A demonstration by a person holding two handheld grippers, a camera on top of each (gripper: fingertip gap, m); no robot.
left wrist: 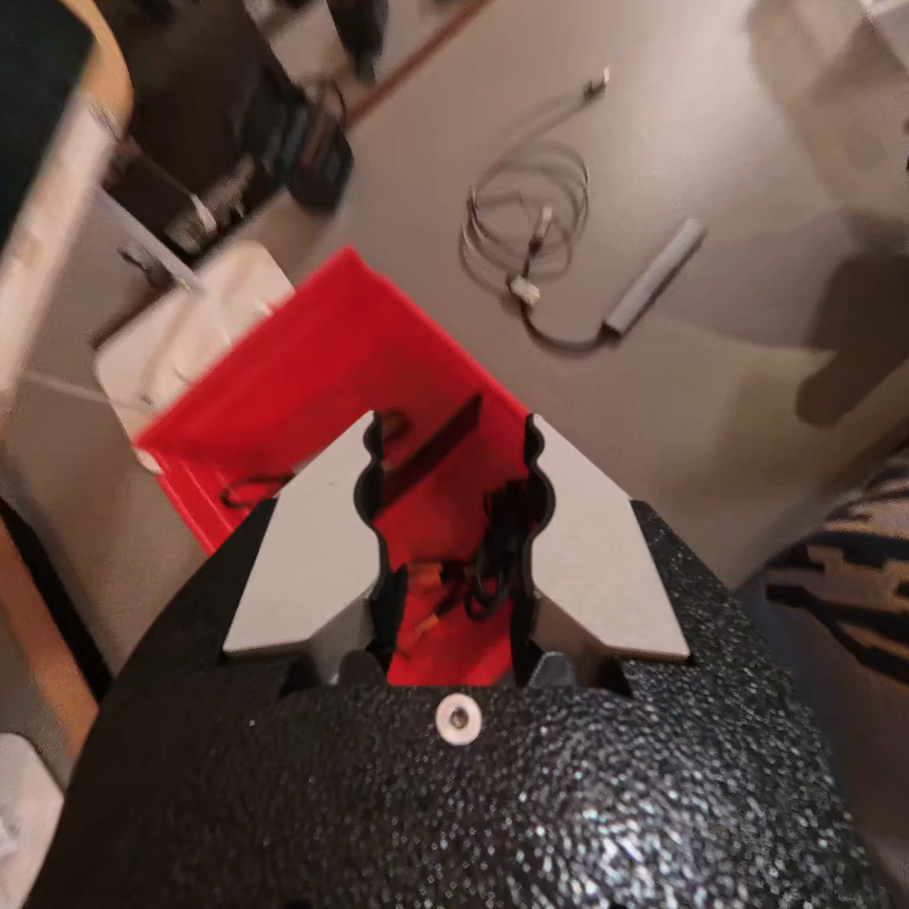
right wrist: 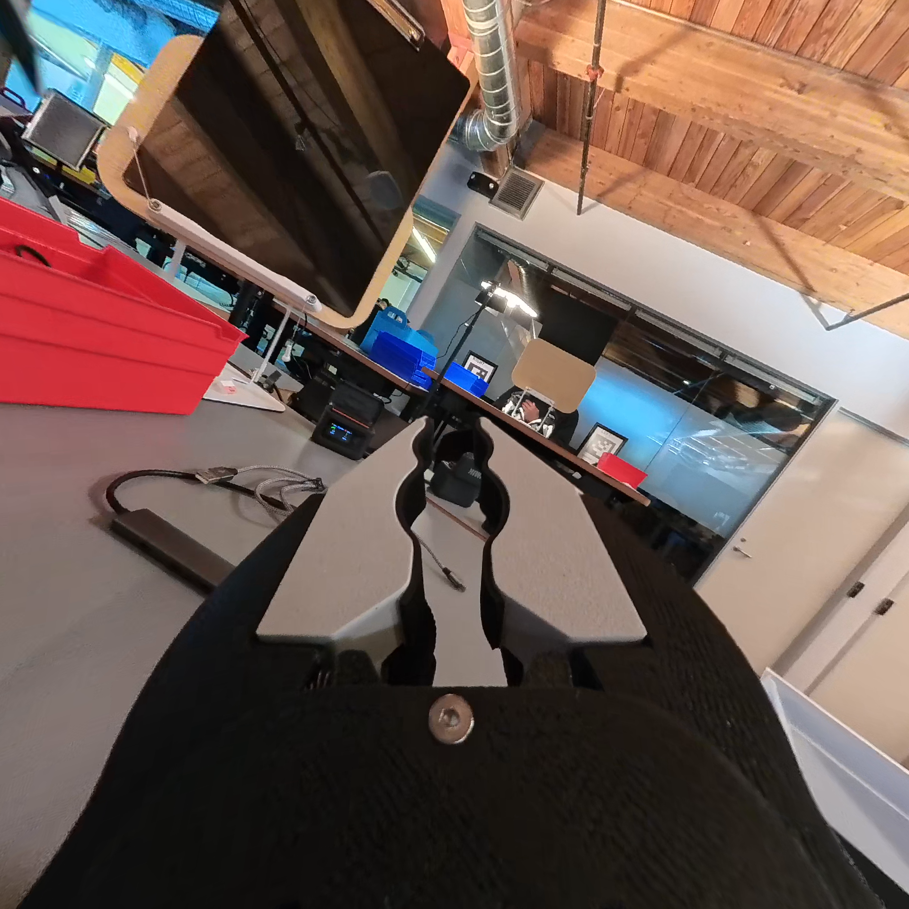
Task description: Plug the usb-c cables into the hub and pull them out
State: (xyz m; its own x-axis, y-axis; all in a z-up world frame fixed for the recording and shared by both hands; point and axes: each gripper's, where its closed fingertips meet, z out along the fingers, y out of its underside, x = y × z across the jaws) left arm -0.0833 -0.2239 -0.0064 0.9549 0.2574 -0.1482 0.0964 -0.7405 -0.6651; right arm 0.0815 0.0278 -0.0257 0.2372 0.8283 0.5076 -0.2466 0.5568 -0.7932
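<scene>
1. The hub [left wrist: 654, 280], a slim grey bar, lies flat on the tabletop [left wrist: 639, 418]; in the left wrist view its long axis runs diagonally, with its lead curving from the lower end.
2. The coiled usb-c cable [left wrist: 529, 211] rests just beside it, one plug end [right wrist: 452, 576] stretched out.
3. The left hand-held gripper [left wrist: 450, 428] hangs released above the red bin [left wrist: 315, 354], grasping nothing.
4. The right hand-held gripper [right wrist: 452, 428] is released and empty, low over bare tabletop.

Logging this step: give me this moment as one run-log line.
left gripper: open, over red bin | right gripper: open, empty | hub: on table, unplugged | cable: coiled
</scene>
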